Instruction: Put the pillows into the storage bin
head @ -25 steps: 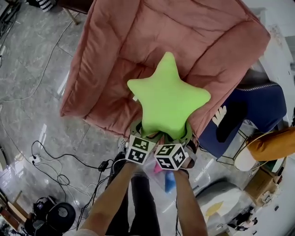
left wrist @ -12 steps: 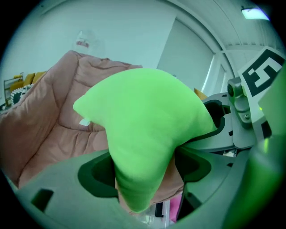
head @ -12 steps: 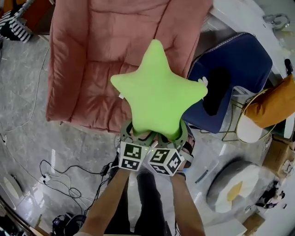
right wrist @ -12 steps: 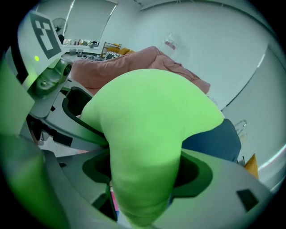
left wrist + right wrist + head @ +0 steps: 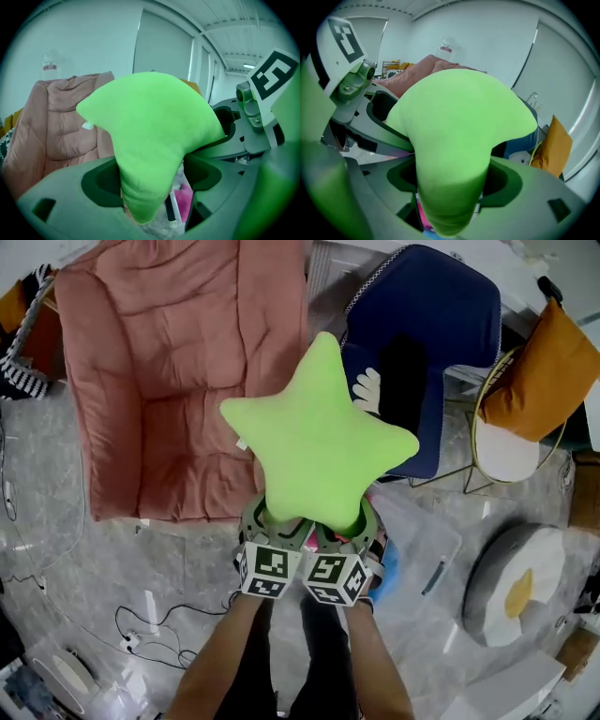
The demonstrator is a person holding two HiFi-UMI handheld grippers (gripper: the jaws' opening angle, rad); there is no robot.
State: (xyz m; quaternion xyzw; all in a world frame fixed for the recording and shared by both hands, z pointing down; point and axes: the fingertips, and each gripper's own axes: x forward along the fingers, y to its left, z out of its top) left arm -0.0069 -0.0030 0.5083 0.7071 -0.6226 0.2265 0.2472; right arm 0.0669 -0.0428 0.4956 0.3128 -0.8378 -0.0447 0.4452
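Bright green star-shaped plush pillow: left gripper and right gripper (side by side) each clamp one lower arm.

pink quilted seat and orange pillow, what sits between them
A navy blue cushion, seen in the head view; the held green star pillow overlaps its left edge.

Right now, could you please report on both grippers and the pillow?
Left gripper and right gripper each shut on a lower arm of the lime-green star-shaped plush pillow. Pillow aloft, pink quilted sofa behind.
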